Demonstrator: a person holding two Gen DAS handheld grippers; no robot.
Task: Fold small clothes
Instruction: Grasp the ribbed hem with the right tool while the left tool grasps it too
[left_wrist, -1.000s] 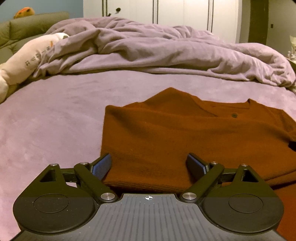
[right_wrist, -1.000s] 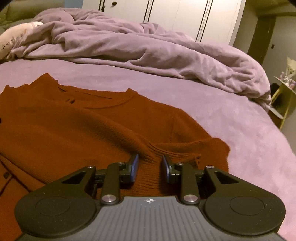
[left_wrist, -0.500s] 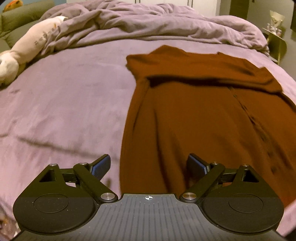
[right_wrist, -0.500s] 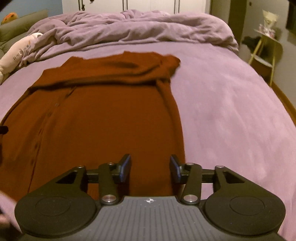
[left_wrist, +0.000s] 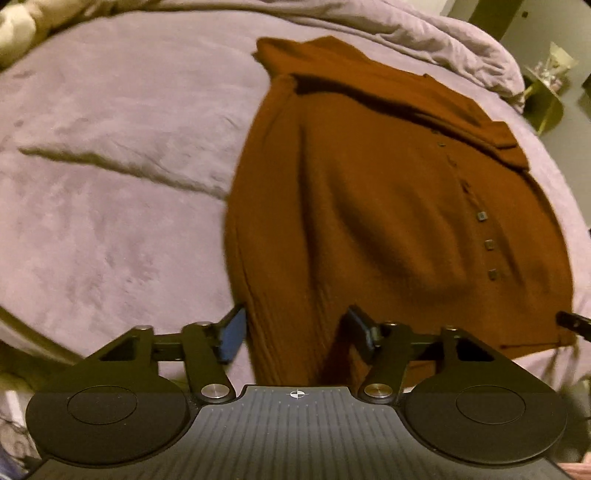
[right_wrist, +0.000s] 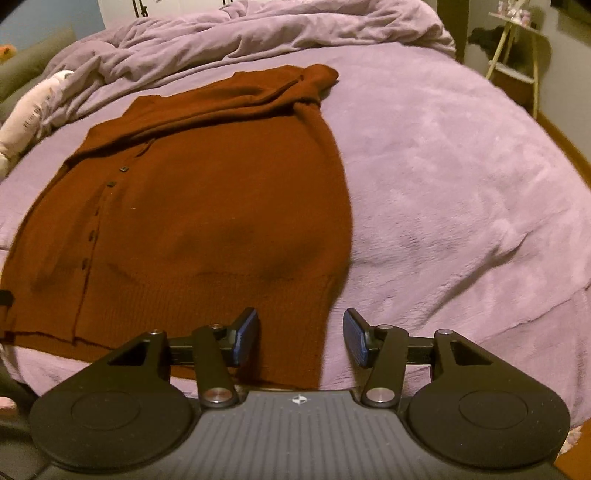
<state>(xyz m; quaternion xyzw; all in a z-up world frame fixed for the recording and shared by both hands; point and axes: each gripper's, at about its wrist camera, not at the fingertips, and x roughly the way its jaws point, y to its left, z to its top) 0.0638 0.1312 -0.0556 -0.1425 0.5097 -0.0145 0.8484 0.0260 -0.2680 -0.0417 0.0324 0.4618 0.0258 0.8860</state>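
Observation:
A rust-brown buttoned cardigan (left_wrist: 388, 206) lies flat on the purple bed, its top part folded down across the far end; it also shows in the right wrist view (right_wrist: 207, 221). My left gripper (left_wrist: 295, 332) is open, its jaws straddling the cardigan's near-left hem corner. My right gripper (right_wrist: 301, 338) is open over the near-right hem corner, the hem edge between its jaws. Neither holds cloth. The right gripper's tip (left_wrist: 574, 321) peeks in at the left view's right edge.
The purple bed cover (right_wrist: 461, 184) spreads around the cardigan. A rumpled purple duvet (right_wrist: 258, 33) is heaped at the far end. A white plush toy (right_wrist: 33, 110) lies far left. A small side table (right_wrist: 517, 48) stands beyond the bed's right side.
Both grippers have pulled back from the cardigan's far end to its near hem. The right gripper, nearly shut on cloth a second ago, has opened; the sleeves now lie folded across the top.

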